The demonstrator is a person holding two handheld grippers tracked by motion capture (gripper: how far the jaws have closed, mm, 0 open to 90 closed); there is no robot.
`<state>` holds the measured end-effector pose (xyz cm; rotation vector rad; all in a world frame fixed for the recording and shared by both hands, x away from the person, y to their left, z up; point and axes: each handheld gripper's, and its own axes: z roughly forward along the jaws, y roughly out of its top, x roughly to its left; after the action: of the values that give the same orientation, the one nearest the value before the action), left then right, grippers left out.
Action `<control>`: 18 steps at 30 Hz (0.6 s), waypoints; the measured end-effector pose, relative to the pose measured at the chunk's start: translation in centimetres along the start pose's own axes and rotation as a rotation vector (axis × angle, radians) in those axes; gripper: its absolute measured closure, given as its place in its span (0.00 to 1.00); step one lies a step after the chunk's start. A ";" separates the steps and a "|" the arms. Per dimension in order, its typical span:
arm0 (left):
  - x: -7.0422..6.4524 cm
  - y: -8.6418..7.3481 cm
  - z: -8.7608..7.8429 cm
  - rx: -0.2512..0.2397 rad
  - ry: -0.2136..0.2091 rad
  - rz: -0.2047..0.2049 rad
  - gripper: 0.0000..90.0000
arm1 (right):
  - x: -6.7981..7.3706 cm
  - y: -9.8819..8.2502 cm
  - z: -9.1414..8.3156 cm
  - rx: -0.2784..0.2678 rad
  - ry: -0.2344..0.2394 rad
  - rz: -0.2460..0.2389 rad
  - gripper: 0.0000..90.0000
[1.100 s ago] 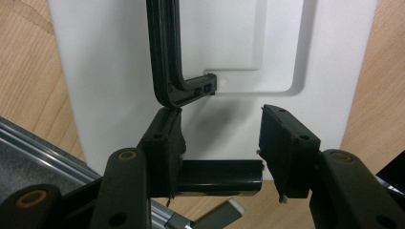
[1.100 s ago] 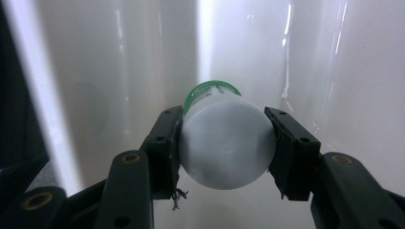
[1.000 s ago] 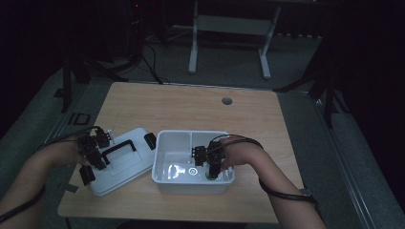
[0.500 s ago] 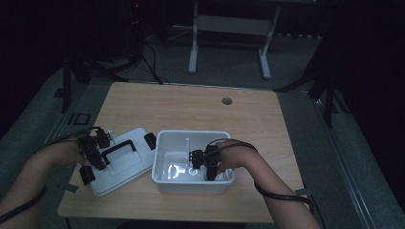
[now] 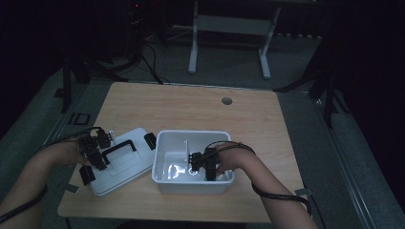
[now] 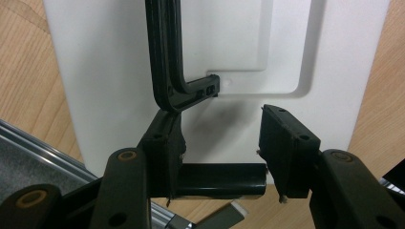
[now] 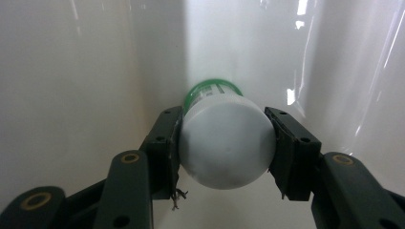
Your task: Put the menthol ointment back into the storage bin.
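A white bin [image 5: 191, 132] stands at the table's front middle. My right gripper [image 5: 200, 164] reaches down inside it. In the right gripper view the right gripper [image 7: 222, 119] is shut on a white-capped bottle [image 7: 224, 143] with a green label, close to the bin's glossy wall [image 7: 71, 71]. The bin's white lid [image 5: 131, 164] lies flat to the left, with a black handle [image 5: 119, 147] on top. My left gripper [image 5: 95, 155] hovers over the lid's left end. In the left gripper view the left gripper [image 6: 219, 129] stands open above the lid [image 6: 239, 38], its left jaw against the handle's [image 6: 165, 57] corner. A black latch [image 6: 219, 180] lies below.
The wooden table [image 5: 191, 105] has a round cable hole [image 5: 227, 101] at the back. A second black latch [image 5: 150, 140] sits where the lid meets the bin. Both forearms trail cables over the front edge. A white stand [image 5: 229, 28] sits on the dark floor beyond.
My right gripper has sunk lower into the bin and shifted slightly left, still holding the bottle. The left gripper and the lid have stayed put.
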<state>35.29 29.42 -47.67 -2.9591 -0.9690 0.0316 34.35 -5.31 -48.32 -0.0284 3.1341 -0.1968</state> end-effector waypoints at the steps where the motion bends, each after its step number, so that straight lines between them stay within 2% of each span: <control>1: 0.0 0.0 0.0 0.001 0.000 -0.001 0.55 | 0.0 0.0 0.0 0.008 -0.002 -0.009 0.53; 2: 0.0 0.1 0.0 0.004 0.001 -0.001 0.55 | 0.0 0.1 0.0 0.007 0.003 -0.017 0.50; 6: 0.0 0.0 0.0 0.002 -0.001 -0.002 0.55 | 0.1 0.1 -1.1 -0.017 -0.002 -0.021 0.50; 12: 0.0 0.1 -0.2 0.007 0.002 0.001 0.55 | 0.1 -0.1 -2.3 -0.011 -0.017 -0.026 0.49; 15: 0.0 0.1 -0.3 0.004 0.006 0.000 0.55 | 0.1 -0.6 -3.7 -0.035 -0.033 -0.026 0.47; 16: 0.0 0.1 -0.3 0.004 0.006 0.000 0.55 | 0.1 -0.6 -3.7 -0.035 -0.033 -0.026 0.47; 18: 0.0 0.0 -0.3 0.001 0.004 -0.002 0.55 | 0.1 -1.1 -5.1 -0.065 -0.036 -0.004 0.46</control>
<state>35.35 29.41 -47.35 -2.9561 -0.9714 0.0259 34.23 -5.80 -43.16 -0.0381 3.1038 -0.0939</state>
